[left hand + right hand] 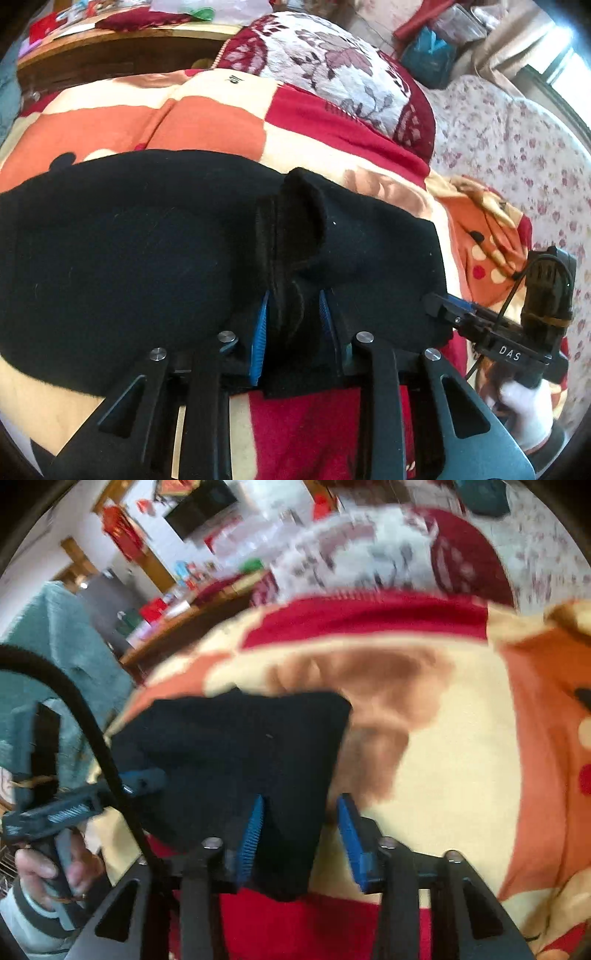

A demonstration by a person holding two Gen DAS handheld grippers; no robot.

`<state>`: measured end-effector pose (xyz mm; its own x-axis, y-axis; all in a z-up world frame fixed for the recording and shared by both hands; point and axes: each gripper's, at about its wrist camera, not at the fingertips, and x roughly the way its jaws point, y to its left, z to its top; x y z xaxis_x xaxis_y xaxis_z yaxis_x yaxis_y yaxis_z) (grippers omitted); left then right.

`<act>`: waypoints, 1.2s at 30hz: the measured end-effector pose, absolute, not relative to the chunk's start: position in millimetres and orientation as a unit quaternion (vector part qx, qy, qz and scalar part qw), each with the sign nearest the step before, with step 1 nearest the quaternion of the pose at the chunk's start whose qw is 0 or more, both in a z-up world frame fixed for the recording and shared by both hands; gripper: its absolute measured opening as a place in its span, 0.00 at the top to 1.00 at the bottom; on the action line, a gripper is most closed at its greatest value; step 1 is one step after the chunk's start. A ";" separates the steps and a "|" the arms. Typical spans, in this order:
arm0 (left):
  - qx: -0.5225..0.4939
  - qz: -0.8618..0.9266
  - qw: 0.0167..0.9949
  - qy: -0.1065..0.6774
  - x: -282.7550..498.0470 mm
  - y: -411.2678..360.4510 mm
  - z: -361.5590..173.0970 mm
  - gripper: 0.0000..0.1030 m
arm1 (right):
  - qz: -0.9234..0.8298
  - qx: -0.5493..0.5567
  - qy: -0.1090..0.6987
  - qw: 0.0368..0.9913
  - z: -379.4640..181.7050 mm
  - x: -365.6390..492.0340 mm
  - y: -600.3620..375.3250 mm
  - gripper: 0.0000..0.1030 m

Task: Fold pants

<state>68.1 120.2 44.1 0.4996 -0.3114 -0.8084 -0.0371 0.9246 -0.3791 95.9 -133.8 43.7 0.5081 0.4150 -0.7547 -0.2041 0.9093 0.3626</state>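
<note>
Left wrist view shows the bed's patterned blanket [207, 122] in cream, orange and red filling most of the frame, with a floral maroon-and-white cushion [332, 62] lying at its far side and a pale flowered sheet [509, 147] to the right; a wooden table edge [110, 48] crowded with small clutter runs along the top left. Black pants [129, 251] lie spread across the blanket, folded into a broad dark slab; a thick bunched ridge of their cloth rises near the middle and runs down between the blue pads of the left gripper [293, 325]. Its 2 jaws pinch that ridge, the pads pressing the fabric from both sides. At the right edge the right gripper [448, 308] reaches in to the pants' near right corner, a white-gloved hand [524, 410] on its handle.

Right wrist view is blurred; it shows the same blanket [443, 775], the cushion [369, 554] beyond, and a teal sleeve [55, 657] at the left. A corner of the pants [240, 746] tapers down between the right gripper's [301, 834] blue pads; the left pad lies against the cloth while the right pad stands just clear of it, so the jaws sit spread around the corner rather than clamped. The left gripper [144, 779] shows at the left edge, touching the pants, held by a hand [55, 875].
</note>
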 end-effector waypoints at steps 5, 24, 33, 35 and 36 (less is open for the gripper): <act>-0.161 -0.056 0.857 0.486 58.2 123.5 55.7 0.74 | 0.173 0.117 0.460 0.863 53.6 89.8 -140.5 0.55; -0.157 -0.040 0.878 0.451 89.6 105.0 75.5 0.74 | 0.175 0.093 0.432 0.880 81.9 110.1 -107.6 0.54; -0.153 -0.019 0.868 0.472 97.3 110.9 49.4 0.74 | 0.169 0.031 0.440 0.881 60.8 118.7 -89.5 0.46; -0.149 -0.019 0.869 0.471 96.4 110.5 49.8 0.74 | 0.173 0.024 0.441 0.880 61.5 117.9 -86.3 0.39; -0.149 -0.019 0.870 0.470 95.8 110.6 50.8 0.74 | 0.172 0.023 0.441 0.881 63.1 117.1 -85.9 0.39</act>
<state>95.8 110.6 50.8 0.5567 -0.1728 -0.8125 -0.1071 0.9550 -0.2764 117.1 -85.9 63.1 0.5519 0.3238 -0.7685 -0.2825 0.9396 0.1931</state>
